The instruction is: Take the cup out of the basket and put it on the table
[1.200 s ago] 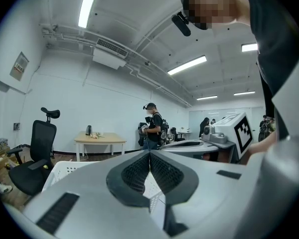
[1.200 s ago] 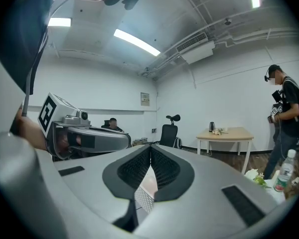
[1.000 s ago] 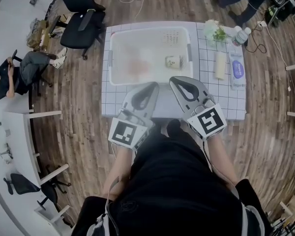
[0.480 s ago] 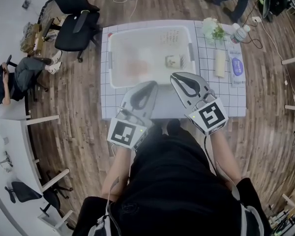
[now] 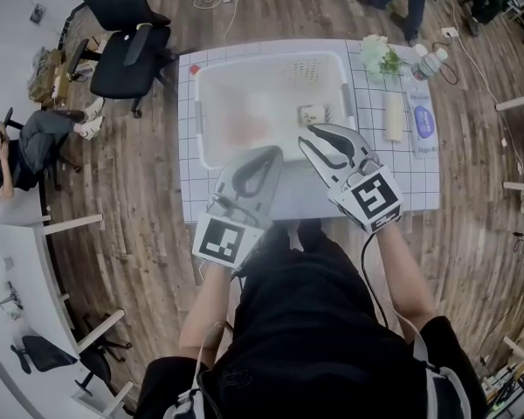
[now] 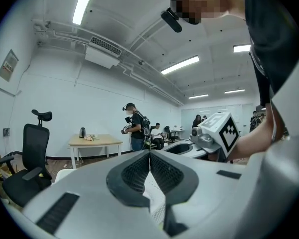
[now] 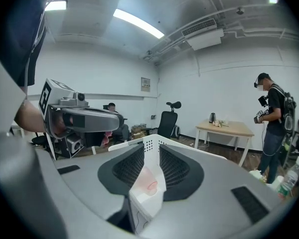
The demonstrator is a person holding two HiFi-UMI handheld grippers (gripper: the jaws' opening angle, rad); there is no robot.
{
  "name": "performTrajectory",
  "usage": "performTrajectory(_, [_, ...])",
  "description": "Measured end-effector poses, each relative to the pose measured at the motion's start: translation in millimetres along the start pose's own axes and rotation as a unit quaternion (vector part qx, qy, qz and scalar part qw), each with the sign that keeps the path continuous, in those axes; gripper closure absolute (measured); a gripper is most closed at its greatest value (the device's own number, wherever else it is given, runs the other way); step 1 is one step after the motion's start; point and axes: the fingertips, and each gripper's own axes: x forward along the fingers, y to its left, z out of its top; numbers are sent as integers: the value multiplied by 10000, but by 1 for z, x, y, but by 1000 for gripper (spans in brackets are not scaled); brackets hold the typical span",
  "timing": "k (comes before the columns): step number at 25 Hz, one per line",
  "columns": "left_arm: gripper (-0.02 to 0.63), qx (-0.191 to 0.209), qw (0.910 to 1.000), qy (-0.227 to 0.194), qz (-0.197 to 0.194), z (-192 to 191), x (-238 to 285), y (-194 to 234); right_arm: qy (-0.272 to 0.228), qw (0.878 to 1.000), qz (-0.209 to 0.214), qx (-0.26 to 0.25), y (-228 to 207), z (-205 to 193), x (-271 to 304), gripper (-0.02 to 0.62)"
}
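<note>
A white basket (image 5: 271,59) stands on the gridded white table (image 5: 393,177). Inside it lies a pinkish cup (image 5: 244,127), blurred in the head view and showing pink through the basket wall (image 7: 149,183) in the right gripper view. My left gripper (image 5: 269,152) is just short of the basket's near rim, its jaws (image 6: 150,153) shut on nothing. My right gripper (image 5: 314,133) reaches the near rim by a small beige object (image 5: 310,112). Its jaws (image 7: 152,148) are opening, with only the basket corner (image 7: 148,141) seen in the narrow gap.
Right of the basket lie a flower bunch (image 5: 380,55), bottles (image 5: 428,59), a cream roll (image 5: 391,116) and a purple-printed packet (image 5: 422,122). An office chair (image 5: 127,46) and a seated person (image 5: 26,142) are at the left. A person with a camera (image 7: 271,128) stands nearby.
The right gripper has edged forward to the basket's near rim. The left gripper has stayed almost where it was. The head view has shifted slightly.
</note>
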Motion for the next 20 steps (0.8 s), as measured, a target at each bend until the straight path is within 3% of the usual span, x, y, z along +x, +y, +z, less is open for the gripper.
performTrajectory(11, [595,22,9999,39,-95,-8,2,19,444,9975,376,-406,-8,-6,37,392])
performTrajectory(20, [595,124,9998,25,-138,-10,0,28,670,9931,679,-687,-16,-12,70,356])
